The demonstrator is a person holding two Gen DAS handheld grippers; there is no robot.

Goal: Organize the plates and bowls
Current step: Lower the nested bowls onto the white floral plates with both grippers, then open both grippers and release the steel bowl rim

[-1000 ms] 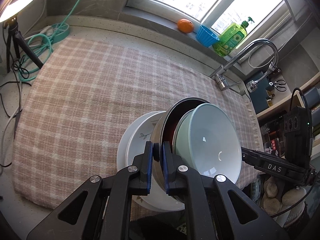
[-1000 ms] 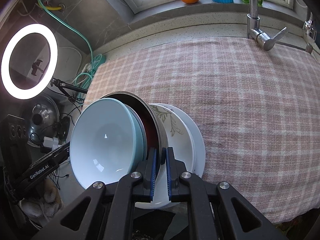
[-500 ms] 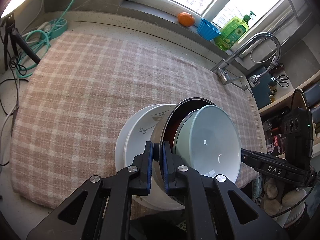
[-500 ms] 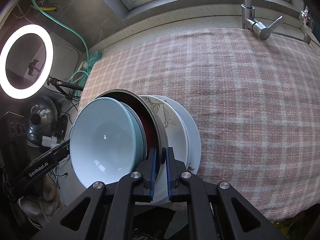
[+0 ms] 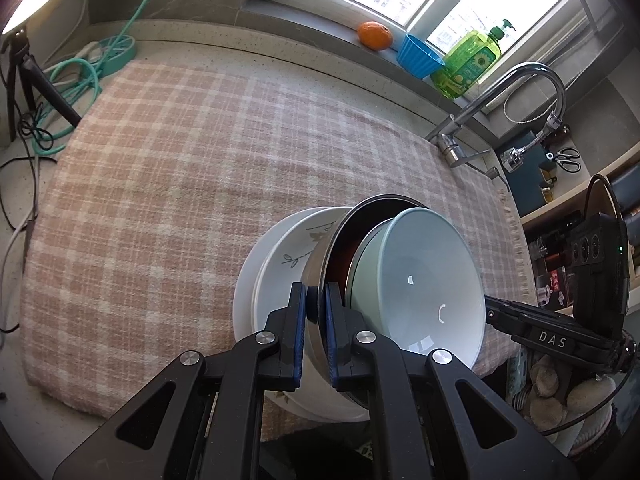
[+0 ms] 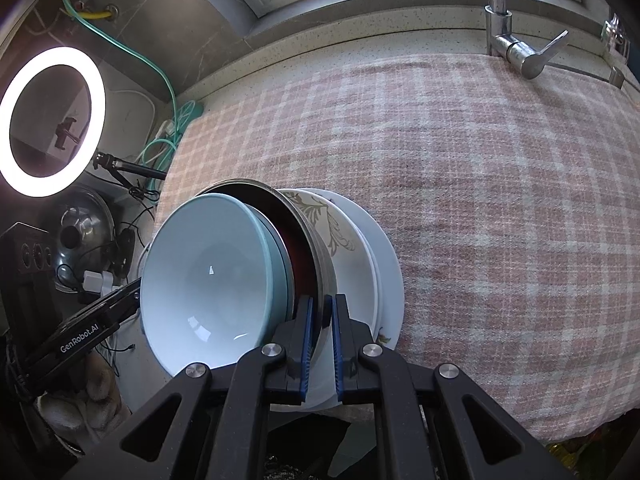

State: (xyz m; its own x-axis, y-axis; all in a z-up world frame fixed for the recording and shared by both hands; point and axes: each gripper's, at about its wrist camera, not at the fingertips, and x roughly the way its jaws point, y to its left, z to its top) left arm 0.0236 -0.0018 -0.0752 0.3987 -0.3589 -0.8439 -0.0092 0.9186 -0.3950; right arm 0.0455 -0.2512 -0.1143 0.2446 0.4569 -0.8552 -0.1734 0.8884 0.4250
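The left gripper (image 5: pixel 316 312) has its two blue pads squeezed tight on the rim of a shiny metal bowl (image 5: pixel 320 276). The right gripper (image 6: pixel 320 320) pinches the same metal bowl (image 6: pixel 320 264) on its other side, with its pads pressed close on the thin rim. So both grippers carry one stack together.

Inside the metal bowl, which looks dark red within, sits a pale blue bowl (image 5: pixel 420 280). Under the metal bowl is a white plate with a leaf drawing (image 5: pixel 296 252), and under that a plain white plate (image 5: pixel 244 300). The whole stack is tipped on its side, so the open tops face the cameras. It hangs above the near edge of a pink checked cloth (image 5: pixel 180 180) that covers the counter.

Compared with a second ago, the grip is the same and the stack is packed in the same order. The cloth and the window things have slid a bit in both views, so the stack has moved a little over the cloth.

Farther back are a silver tap (image 5: pixel 500 96), a green soap bottle (image 5: pixel 468 60), a small blue cup (image 5: pixel 420 56) and an orange (image 5: pixel 374 35) on the window sill. A bright ring light (image 6: pixel 52 120) glows at the left of the right wrist view.
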